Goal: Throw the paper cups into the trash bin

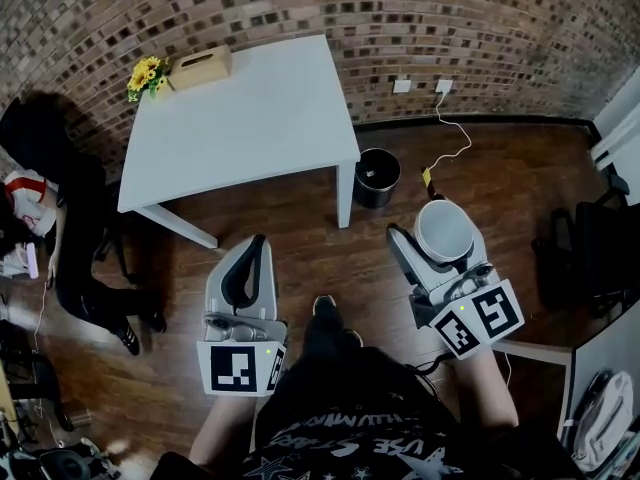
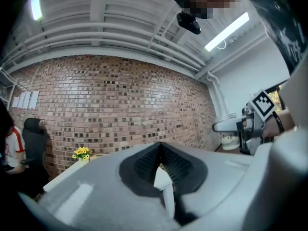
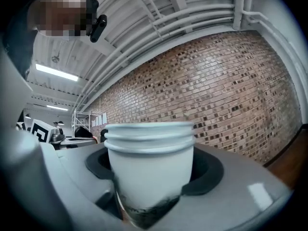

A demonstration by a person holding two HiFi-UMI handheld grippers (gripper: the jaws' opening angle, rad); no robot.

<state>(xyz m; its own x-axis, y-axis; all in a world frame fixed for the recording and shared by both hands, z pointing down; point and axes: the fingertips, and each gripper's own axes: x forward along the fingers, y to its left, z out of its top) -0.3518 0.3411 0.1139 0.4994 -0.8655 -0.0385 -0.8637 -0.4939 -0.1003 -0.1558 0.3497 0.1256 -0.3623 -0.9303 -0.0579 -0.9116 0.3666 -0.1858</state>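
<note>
White table (image 1: 250, 118) bearing a tissue box (image 1: 200, 67) and yellow flowers (image 1: 146, 74); wooden floor (image 1: 500, 183) carrying a black trash bin (image 1: 377, 177).

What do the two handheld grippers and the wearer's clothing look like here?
Both the left gripper and the right gripper have light grey curved shells with black ribbed pads lining the fingers. Each carries a white marker cube printed with black square patterns at its rear. The person wears a black top with white lettering.

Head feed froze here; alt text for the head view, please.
The right gripper holds stacked white paper cups upright, short of the black trash bin by the white table. The left gripper is shut and empty.
</note>
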